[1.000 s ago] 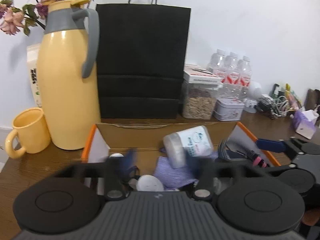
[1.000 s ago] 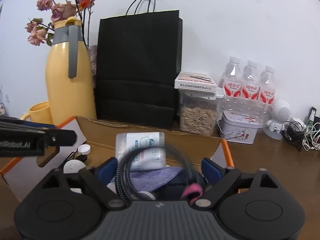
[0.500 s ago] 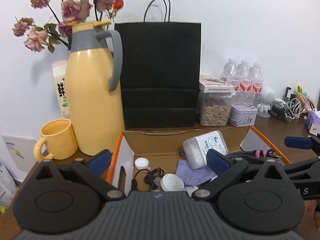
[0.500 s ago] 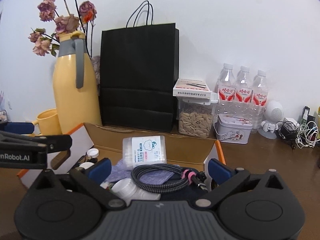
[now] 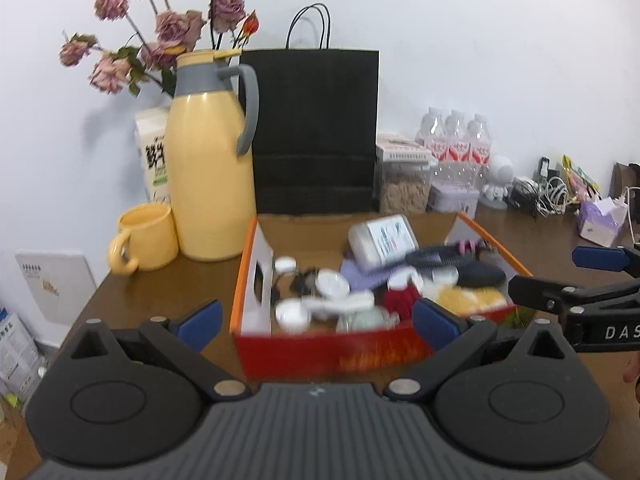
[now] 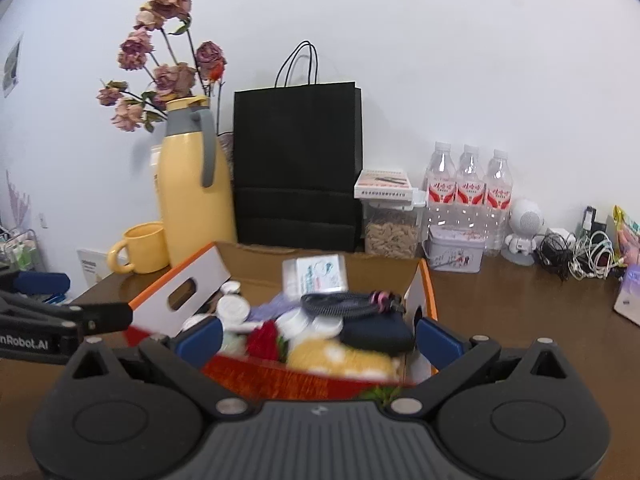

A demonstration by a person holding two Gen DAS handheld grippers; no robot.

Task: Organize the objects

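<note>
An open cardboard box (image 5: 256, 276) with orange rims and a red front stands on the brown table, also in the right wrist view (image 6: 188, 284). It holds a cotton-swab tub (image 5: 382, 238), a coiled black cable (image 5: 440, 258) with a pink tie, a purple cloth, white lids, a dark pouch (image 6: 376, 330), and red and yellow soft items. My left gripper (image 5: 316, 326) is open and empty, in front of the box. My right gripper (image 6: 318, 334) is open and empty, at the box's near right side.
Behind the box stand a yellow thermos (image 5: 210, 176), a yellow mug (image 5: 144, 238), a black paper bag (image 5: 316, 132), a seed jar (image 6: 392, 228), a tin (image 6: 454, 254) and water bottles (image 6: 468, 192). Tangled cables (image 6: 576, 254) lie at the right.
Both grippers have drawn back and up from the box. The right gripper let go of the coiled black cable, which now lies in the box. The left gripper opened.
</note>
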